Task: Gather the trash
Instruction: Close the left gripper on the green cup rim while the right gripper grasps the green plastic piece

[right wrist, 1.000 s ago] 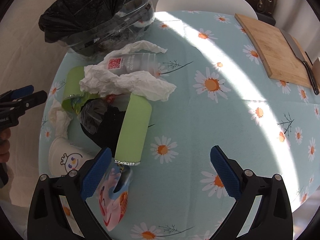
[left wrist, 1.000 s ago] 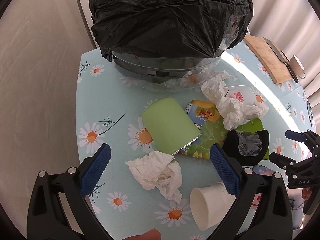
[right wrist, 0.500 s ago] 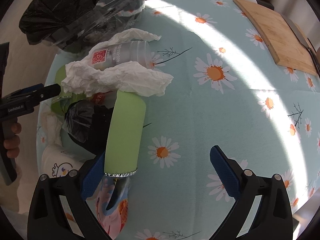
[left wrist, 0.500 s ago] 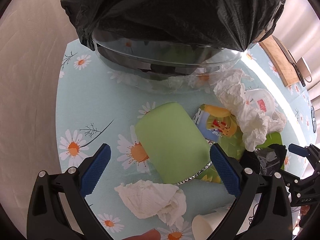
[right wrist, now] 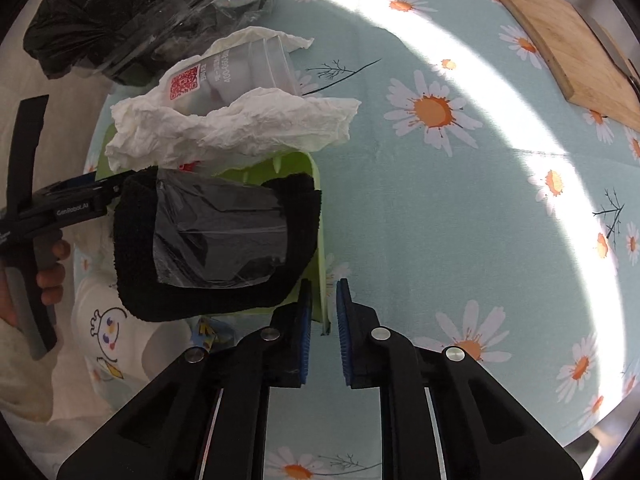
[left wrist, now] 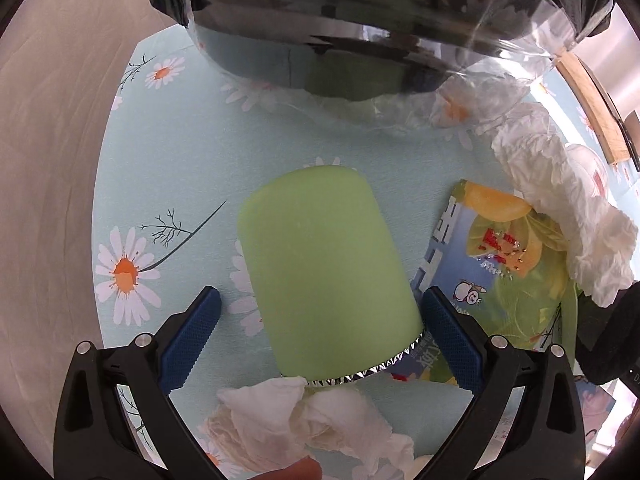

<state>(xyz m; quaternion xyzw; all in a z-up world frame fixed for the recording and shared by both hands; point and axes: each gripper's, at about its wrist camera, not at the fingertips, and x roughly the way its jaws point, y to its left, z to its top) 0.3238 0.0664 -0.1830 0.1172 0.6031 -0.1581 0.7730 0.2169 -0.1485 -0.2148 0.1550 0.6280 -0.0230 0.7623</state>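
**A:** Okay, where are we? Our right hand-held gripper [right wrist: 323, 322] has just snapped its jaws together, and from the wrist view it looks pinched on the edge of the green pack [right wrist: 320, 240], the one with the black cloth [right wrist: 216, 240] lying on it. Thin edge between the pads, so we'd call that a grip, just not a deep one.

**B:** And our left hand-held gripper [left wrist: 320, 336] has its jaws wide apart, straddling the other green pouch [left wrist: 324, 264] on the worktop [left wrist: 168, 184]. The right pad sits just beside the pouch, the left pad has a gap. Nothing clamped yet.

**A:** So we're mid-pickup, one piece each. The bin [left wrist: 360, 20] with its black liner is right behind the pouch, close.

**B:** Next I reckon we squeeze the left shut, then lift both and tip them into the bin. The tissue [left wrist: 312, 420] is touching the pouch's foil end and may drag along.

**A:** The cloth could also slide off the pack when we lift. Plenty left after: tissues, cup [right wrist: 240, 68], wrapper [left wrist: 500, 248].
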